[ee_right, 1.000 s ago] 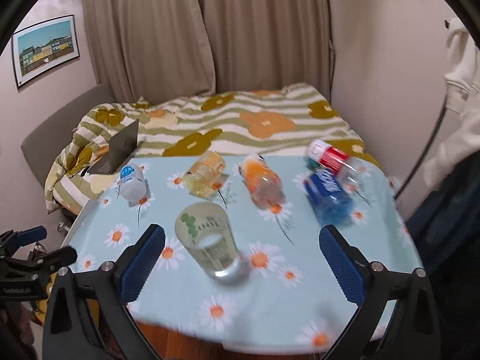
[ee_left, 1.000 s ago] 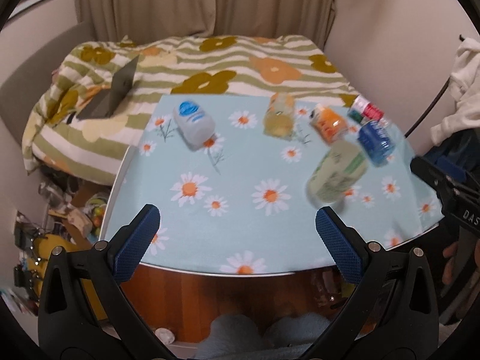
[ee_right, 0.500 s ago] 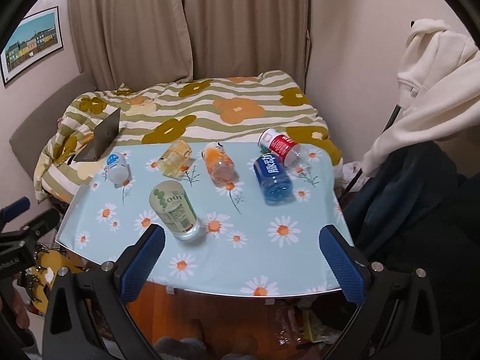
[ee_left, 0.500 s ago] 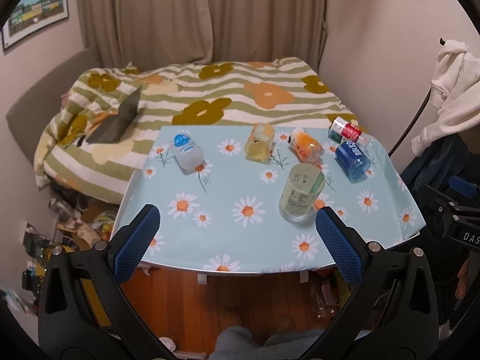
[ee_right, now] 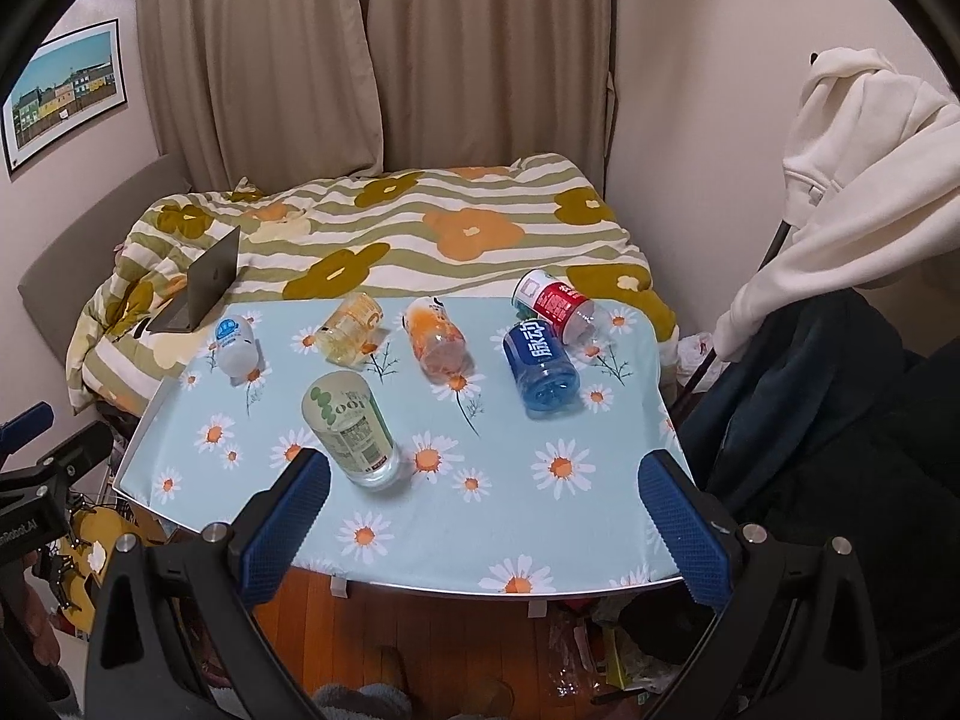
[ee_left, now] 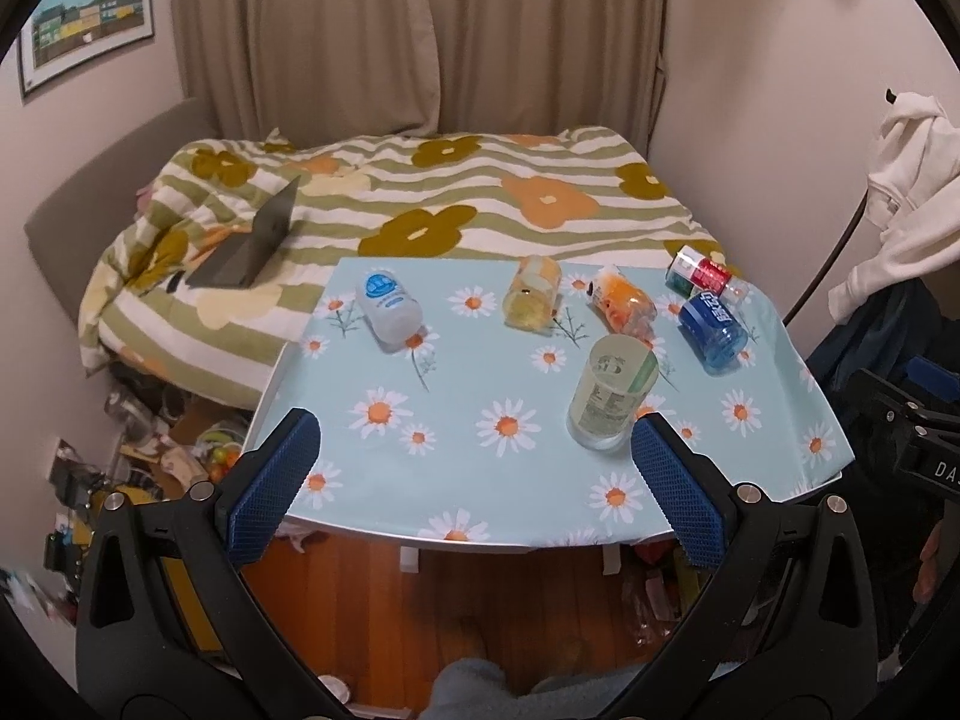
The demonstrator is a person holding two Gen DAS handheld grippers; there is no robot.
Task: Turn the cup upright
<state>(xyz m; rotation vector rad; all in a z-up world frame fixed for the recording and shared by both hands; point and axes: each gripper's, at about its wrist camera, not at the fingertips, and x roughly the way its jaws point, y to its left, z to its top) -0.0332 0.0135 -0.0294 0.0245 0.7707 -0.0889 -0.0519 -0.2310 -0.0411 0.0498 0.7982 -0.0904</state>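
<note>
A clear cup with a green label [ee_left: 611, 401] [ee_right: 351, 432] stands on the daisy-print table [ee_left: 456, 420] [ee_right: 480, 480], near its front edge. Its wide clear end rests on the cloth and the print reads upside down. Five other cups lie on their sides along the far edge: white-blue [ee_left: 389, 303], yellow [ee_left: 531, 294], orange [ee_left: 621, 307], blue [ee_left: 711, 324] and red [ee_left: 702, 272]. My left gripper [ee_left: 474, 483] is open and empty, held back in front of the table. My right gripper [ee_right: 480, 519] is open and empty, also before the front edge.
A bed with a striped flower quilt [ee_left: 456, 210] lies behind the table, with an open laptop [ee_left: 252, 246] on it. A white hoodie [ee_right: 852, 192] and dark clothes [ee_right: 810, 420] hang at the right. Clutter [ee_left: 138, 432] sits on the floor at the left.
Both grippers have pulled back and up from the table, so it looks smaller and farther. The green-label cup, blurred and leaning one second ago, now stands still on the cloth.
</note>
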